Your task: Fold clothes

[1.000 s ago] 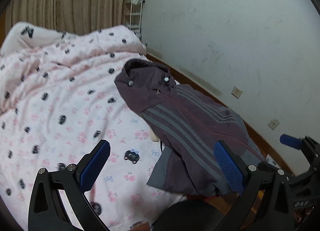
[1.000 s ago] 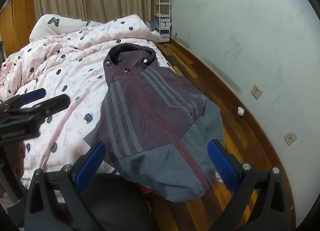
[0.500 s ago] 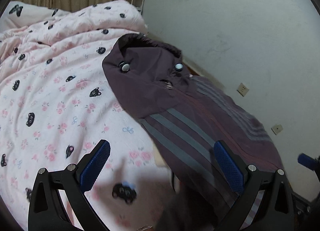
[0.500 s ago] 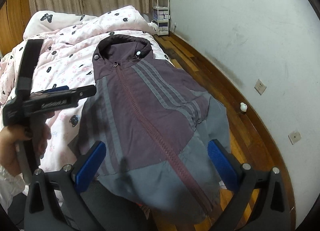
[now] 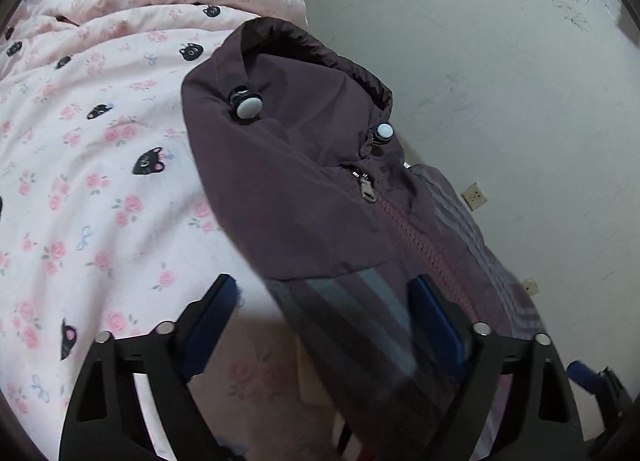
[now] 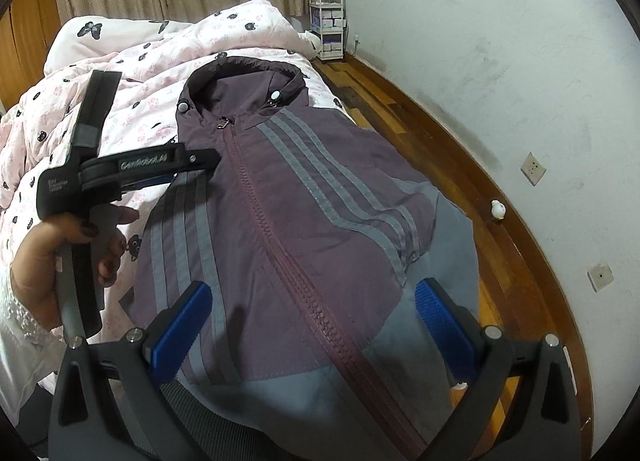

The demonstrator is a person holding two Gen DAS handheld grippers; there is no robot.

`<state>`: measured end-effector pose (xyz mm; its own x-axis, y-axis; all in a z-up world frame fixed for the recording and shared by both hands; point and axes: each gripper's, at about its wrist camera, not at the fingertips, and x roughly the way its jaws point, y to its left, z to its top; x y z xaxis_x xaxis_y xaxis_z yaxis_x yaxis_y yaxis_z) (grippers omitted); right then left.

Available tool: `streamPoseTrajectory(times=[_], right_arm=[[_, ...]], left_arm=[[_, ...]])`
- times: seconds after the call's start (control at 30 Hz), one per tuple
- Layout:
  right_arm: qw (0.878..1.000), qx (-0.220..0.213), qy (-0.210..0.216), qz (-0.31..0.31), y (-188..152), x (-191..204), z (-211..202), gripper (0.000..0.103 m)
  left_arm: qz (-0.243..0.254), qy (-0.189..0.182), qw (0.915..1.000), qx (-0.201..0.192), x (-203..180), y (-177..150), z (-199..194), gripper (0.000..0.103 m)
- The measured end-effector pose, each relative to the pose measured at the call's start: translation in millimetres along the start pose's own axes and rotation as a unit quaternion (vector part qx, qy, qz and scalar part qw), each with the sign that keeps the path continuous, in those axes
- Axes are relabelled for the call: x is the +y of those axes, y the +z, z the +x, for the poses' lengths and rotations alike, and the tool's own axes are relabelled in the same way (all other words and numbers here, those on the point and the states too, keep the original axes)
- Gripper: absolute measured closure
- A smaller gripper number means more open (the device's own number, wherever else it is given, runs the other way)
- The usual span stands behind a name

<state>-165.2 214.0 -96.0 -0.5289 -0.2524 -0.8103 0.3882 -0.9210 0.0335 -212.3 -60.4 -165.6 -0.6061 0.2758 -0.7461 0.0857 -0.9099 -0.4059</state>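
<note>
— What does your left camera show?
— My left gripper (image 5: 320,325) is closing, the jacket (image 5: 304,189) shoulder between its pads, on the pink quilt (image 5: 92,165); I can't tell if they press yet.

— And the right?
— My right gripper (image 6: 316,325) stands wide above the jacket's hem, holding nothing.

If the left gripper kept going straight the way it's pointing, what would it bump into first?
Most likely the purple hooded jacket: its striped shoulder already lies between the closing fingers of the left gripper, though the pads are not yet pressing on it. Depth is hard to judge here.
</note>
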Motion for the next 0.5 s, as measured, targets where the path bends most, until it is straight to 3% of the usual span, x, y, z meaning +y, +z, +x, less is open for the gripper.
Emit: streamPoseTrajectory(times=[0.1,0.23,0.33,0.5], right_arm=[[1.000,0.000,0.003,-0.005,0.6,3.8,2.1,0.000],[1.000,-0.005,0.016,-0.017,0.1,15.3,1.3,0.000],[0.999,-0.013,0.032,-0.036,-3.0,31.3,-3.2,0.000],[0.993,-0.044,0.048,-0.100,-14.2,81.8,-6.9,0.001]], left_arm=[[0.000,-0.010,0.9999,0.002,-3.2,1.7,-0.4,0.038],[0.000,-0.017,0.9998,-0.005,-8.2,4.1,-9.9,0.076],[0.009,-0.021,0.9997,-0.013,-13.3,5.6,-19.2,0.086],[0.013,-0.034,0.9992,-0.016,-19.9,6.0,-30.0,0.093]])
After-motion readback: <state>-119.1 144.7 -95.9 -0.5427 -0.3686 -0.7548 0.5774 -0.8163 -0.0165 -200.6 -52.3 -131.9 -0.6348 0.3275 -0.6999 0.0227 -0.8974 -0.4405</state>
